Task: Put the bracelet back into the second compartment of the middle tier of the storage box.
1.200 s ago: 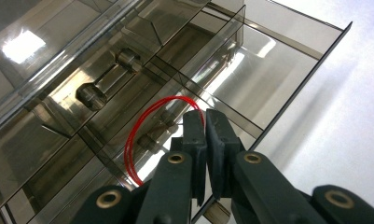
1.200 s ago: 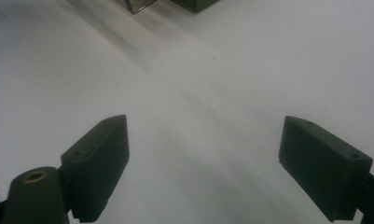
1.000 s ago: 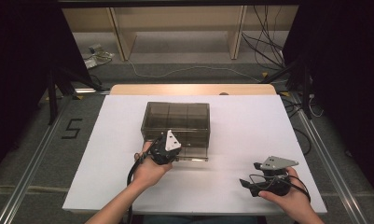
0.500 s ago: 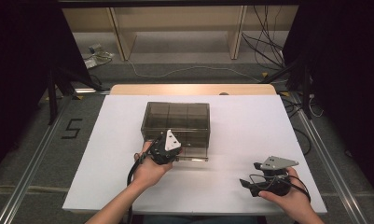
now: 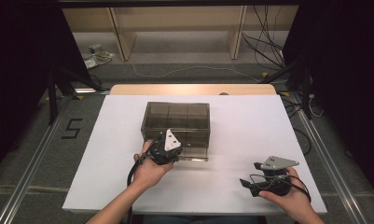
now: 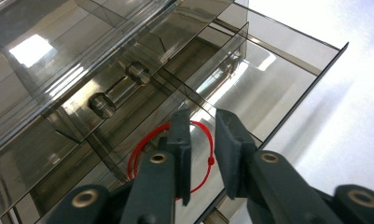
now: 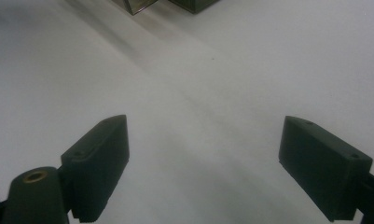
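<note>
The only writing I can read is a black "5" [image 5: 72,129] taped on the grey floor left of the table [image 5: 250,116]; the smoked clear drawer box [image 5: 176,122] carries no label that I can make out.

My left gripper [image 6: 202,140] sits at the box's near face, over a drawer pulled out a little way towards me. Its jaws have just been opening and now stand a narrow gap apart, pressing on nothing. Just beyond them, inside the drawer, lies a red cord loop [image 6: 199,158] with a small knot, flat on the drawer floor in a near compartment beside a divider. As a ring it has no clear long axis that I can tell. Part of it is hidden behind the left jaw. The drawer's front rim is just beside the jaw tips, so room there is tight.

My right gripper [image 7: 203,163] rests well apart, near the table's front right corner, jaws spread wide with only bare white tabletop between them. The box's long axis runs left to right across the table, with broad free surface on both sides and in front.
</note>
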Demonstrator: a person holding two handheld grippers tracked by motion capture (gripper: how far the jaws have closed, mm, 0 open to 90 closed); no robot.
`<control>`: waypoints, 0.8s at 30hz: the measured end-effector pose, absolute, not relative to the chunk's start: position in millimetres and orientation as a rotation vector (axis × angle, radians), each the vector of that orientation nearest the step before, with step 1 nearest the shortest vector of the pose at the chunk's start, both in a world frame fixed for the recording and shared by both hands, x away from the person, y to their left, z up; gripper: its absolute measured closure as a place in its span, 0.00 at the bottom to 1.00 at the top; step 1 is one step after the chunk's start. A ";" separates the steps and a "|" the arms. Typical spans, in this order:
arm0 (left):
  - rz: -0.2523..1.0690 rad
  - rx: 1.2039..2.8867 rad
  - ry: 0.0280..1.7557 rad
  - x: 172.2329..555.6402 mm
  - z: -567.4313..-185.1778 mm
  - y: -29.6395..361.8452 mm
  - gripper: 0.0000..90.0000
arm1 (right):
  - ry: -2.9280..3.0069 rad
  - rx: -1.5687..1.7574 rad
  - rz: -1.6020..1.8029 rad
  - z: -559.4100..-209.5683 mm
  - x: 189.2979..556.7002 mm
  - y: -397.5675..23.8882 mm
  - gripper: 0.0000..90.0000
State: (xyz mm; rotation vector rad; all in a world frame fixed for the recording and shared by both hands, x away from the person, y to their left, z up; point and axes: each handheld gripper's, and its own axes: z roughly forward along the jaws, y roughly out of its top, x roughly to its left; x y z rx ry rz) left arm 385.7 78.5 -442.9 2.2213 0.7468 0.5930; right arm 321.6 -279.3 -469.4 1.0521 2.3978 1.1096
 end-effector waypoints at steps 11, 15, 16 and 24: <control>0.632 2.176 0.809 382.5 -440.2 77.4 0.58 | 2.399 1.048 1.110 -469.2 321.3 -280.0 0.19; 0.631 2.165 0.833 382.5 -440.4 78.4 0.51 | 2.399 1.049 1.112 -469.3 321.3 -279.9 0.19; 0.621 2.159 0.843 382.4 -440.5 78.5 0.49 | 2.399 1.048 1.111 -469.1 321.2 -280.0 0.19; 0.614 2.100 0.885 379.5 -436.8 82.2 0.29 | 2.398 1.050 1.114 -469.4 321.3 -280.0 0.19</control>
